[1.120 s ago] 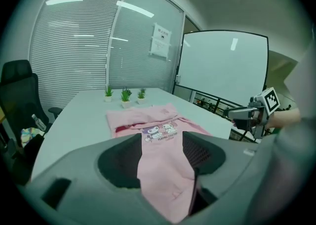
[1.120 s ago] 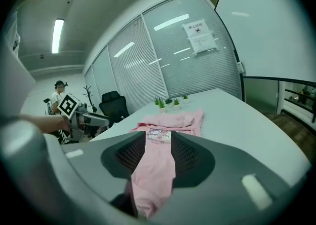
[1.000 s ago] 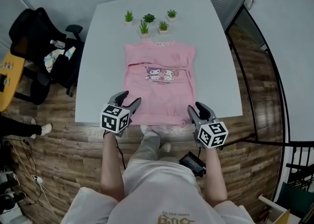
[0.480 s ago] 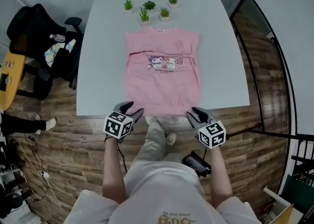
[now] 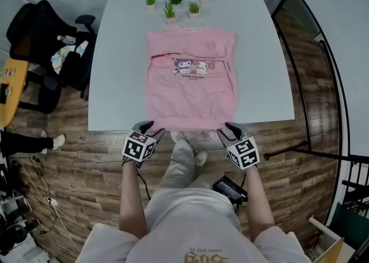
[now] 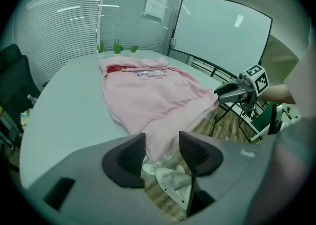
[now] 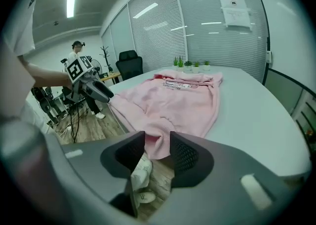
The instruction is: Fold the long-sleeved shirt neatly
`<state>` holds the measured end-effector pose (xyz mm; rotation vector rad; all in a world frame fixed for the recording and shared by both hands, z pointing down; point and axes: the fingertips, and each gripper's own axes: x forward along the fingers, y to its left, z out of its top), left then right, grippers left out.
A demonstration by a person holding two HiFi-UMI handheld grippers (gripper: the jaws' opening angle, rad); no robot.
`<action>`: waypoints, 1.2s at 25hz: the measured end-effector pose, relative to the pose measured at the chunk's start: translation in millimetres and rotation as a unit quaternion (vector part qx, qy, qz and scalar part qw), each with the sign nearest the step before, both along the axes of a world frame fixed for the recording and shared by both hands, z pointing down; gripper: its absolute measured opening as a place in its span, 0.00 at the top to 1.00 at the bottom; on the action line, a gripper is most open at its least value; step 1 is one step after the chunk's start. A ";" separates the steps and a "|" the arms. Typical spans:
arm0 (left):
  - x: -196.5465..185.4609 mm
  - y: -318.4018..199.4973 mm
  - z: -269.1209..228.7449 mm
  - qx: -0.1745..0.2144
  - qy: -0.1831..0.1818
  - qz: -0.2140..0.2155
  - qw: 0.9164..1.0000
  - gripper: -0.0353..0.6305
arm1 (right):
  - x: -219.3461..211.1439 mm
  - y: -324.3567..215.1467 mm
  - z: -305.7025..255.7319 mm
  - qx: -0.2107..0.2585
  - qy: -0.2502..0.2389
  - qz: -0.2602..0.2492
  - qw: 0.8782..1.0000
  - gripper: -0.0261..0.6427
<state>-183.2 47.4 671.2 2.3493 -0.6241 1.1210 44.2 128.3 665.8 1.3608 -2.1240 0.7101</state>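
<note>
- Left gripper (image 6: 162, 140): jaws apart, having just been closing. The left hem corner of the pink long-sleeved shirt (image 5: 190, 83) hangs between them, not pinched.
- Right gripper (image 7: 157, 140): jaws apart, having just been opening. The right hem corner sits bunched between them.
- Shirt: flat on the white table (image 5: 115, 83) ahead of both grippers, hem overhanging the edge nearest them.
- Potted plants (image 5: 170, 11): beyond the collar, well apart from both grippers.

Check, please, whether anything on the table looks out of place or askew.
Only the pink shirt: its hem hangs over the near edge of the table instead of lying flat on it. The potted plants stand upright beyond its collar; nothing is spilled.
</note>
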 end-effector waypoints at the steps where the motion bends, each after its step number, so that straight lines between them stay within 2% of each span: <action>1: 1.0 -0.9 3.0 0.001 0.000 -0.003 1.000 0.61 | 0.4 -0.2 2.9 -0.004 0.007 -0.003 1.000 0.71; 7: 2.2 -1.3 14.2 0.016 -0.022 0.005 1.000 0.61 | 3.9 -1.9 16.8 -0.016 0.071 -0.017 0.997 0.73; 10: 2.8 -1.5 16.0 0.032 -0.040 0.017 0.999 0.62 | 8.9 -3.6 18.5 -0.010 0.127 -0.026 0.991 0.81; 12: 3.0 -3.6 17.5 0.047 -0.046 0.020 0.998 0.64 | 10.1 -4.9 17.8 -0.005 0.147 -0.033 0.989 0.85; 15: -2.5 -10.7 18.3 0.058 -0.050 -0.006 0.997 0.75 | 10.6 -2.8 19.4 -0.008 0.149 -0.041 0.988 0.85; 18: -8.3 -15.4 17.8 0.051 -0.055 -0.033 0.997 0.85 | 14.1 0.8 16.9 -0.011 0.148 -0.036 0.988 0.93; 26: -8.0 -12.2 9.6 0.037 -0.063 -0.029 0.997 0.90 | 22.6 10.6 0.1 -0.009 0.115 0.001 0.993 0.93; 30: -9.4 -7.2 -1.4 0.036 -0.076 -0.009 0.996 0.90 | 28.6 8.7 -16.0 0.000 0.087 0.028 0.996 0.93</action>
